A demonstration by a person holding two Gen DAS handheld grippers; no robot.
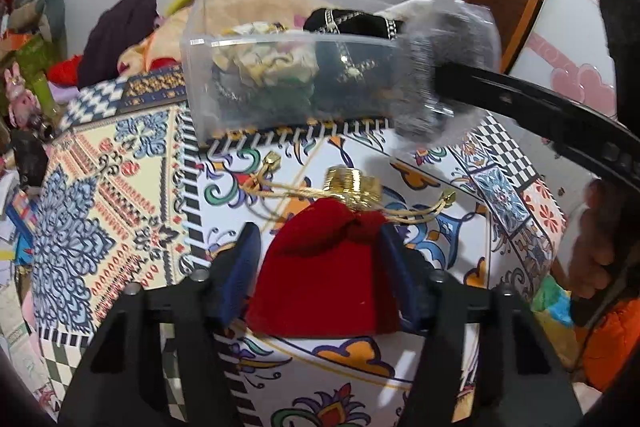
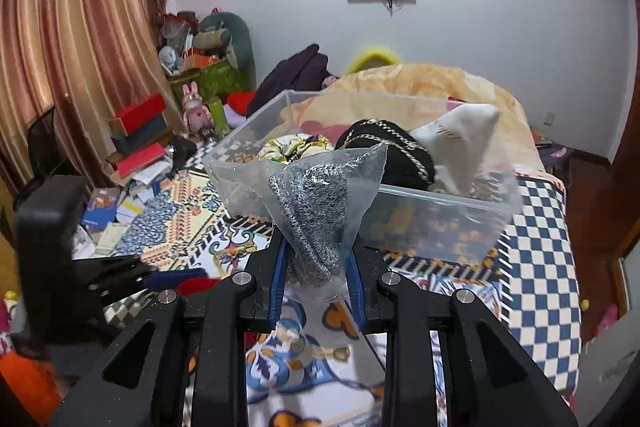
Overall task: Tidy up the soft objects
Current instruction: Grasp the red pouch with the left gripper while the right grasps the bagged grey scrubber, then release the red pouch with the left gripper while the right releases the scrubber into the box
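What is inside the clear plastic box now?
The clear plastic box holds a black pouch with gold trim, a white cloth item and a yellowish patterned fabric. Whatever lies beneath them is covered.

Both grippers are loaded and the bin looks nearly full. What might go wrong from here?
The clear bin is already heaped above its rim, so the bagged grey knit in the right gripper may slide off. The left gripper straddles the red pouch, whose gold cords trail loose and could snag when lifted.
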